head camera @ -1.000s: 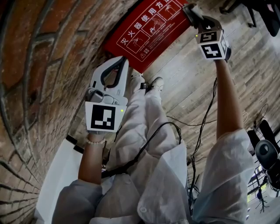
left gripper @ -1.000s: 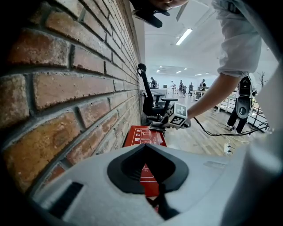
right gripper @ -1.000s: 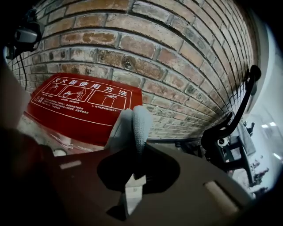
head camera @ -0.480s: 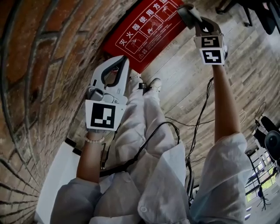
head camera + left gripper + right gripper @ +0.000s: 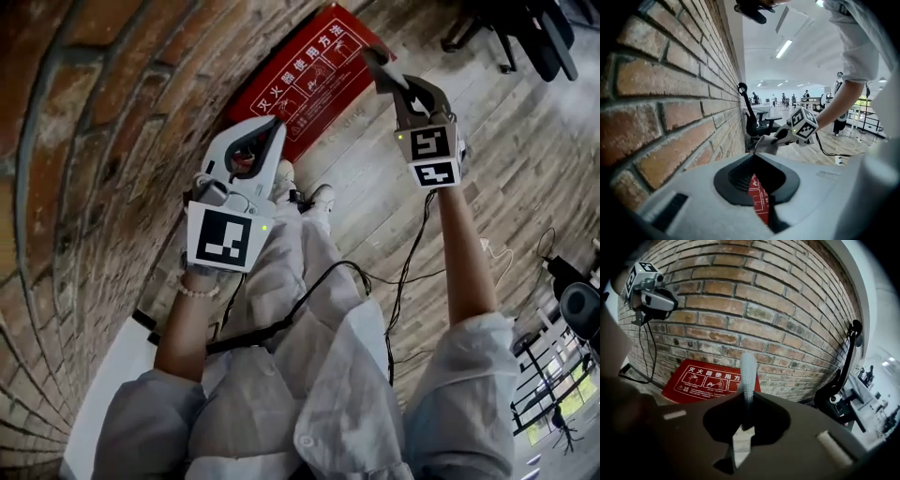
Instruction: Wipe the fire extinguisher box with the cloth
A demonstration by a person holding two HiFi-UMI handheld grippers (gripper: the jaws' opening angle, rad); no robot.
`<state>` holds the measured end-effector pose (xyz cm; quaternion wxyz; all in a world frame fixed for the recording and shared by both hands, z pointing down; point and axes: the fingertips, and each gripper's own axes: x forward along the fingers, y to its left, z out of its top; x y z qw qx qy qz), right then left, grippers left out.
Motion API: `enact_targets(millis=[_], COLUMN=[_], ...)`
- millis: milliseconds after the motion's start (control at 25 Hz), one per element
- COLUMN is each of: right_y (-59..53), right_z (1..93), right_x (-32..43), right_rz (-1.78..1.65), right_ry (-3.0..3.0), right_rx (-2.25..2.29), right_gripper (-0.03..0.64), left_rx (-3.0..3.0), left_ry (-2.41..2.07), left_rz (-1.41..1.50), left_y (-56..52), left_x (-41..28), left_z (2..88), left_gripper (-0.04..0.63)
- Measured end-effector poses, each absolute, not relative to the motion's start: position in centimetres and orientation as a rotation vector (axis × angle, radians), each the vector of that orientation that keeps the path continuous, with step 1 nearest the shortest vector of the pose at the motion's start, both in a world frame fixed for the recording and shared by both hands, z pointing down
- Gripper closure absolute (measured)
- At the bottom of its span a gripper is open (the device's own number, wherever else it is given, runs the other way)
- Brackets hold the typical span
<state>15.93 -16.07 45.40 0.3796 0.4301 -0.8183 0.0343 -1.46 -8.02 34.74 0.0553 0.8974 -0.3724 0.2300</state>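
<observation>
The red fire extinguisher box (image 5: 298,82) with white print lies on the floor against the brick wall. My right gripper (image 5: 398,89) is shut on a grey cloth (image 5: 378,64), which hangs just off the box's far right edge. In the right gripper view the cloth (image 5: 747,373) sticks up from between the jaws of the right gripper (image 5: 745,401), with the box (image 5: 705,380) behind it. My left gripper (image 5: 268,131) is shut on nothing and hovers near the box's near end. In the left gripper view a strip of the box (image 5: 760,199) shows below the left gripper (image 5: 753,155).
A brick wall (image 5: 84,141) runs along the left. The wooden floor (image 5: 525,187) carries black cables (image 5: 412,272) and an office chair base (image 5: 506,28). The person's shoes (image 5: 309,192) stand close to the box. A white panel (image 5: 103,394) is at the lower left.
In the head view my right gripper and the cloth have slid down and left, still by the box's far end. The left gripper has hardly moved.
</observation>
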Motion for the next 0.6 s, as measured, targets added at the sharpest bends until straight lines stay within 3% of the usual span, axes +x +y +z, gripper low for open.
enact_targets(millis=[600], right_y=[-9.5], right_z=[26.4], right_x=[14.4], right_rz=[-0.003], right_ry=[-2.235], right_rx=[1.206], right_gripper=[0.597], left_rx=[2.88], left_ry=[-1.088], left_rz=[0.665], left_y=[-5.4], left_x=[-0.3], left_z=[21.2], left_gripper=[0.597])
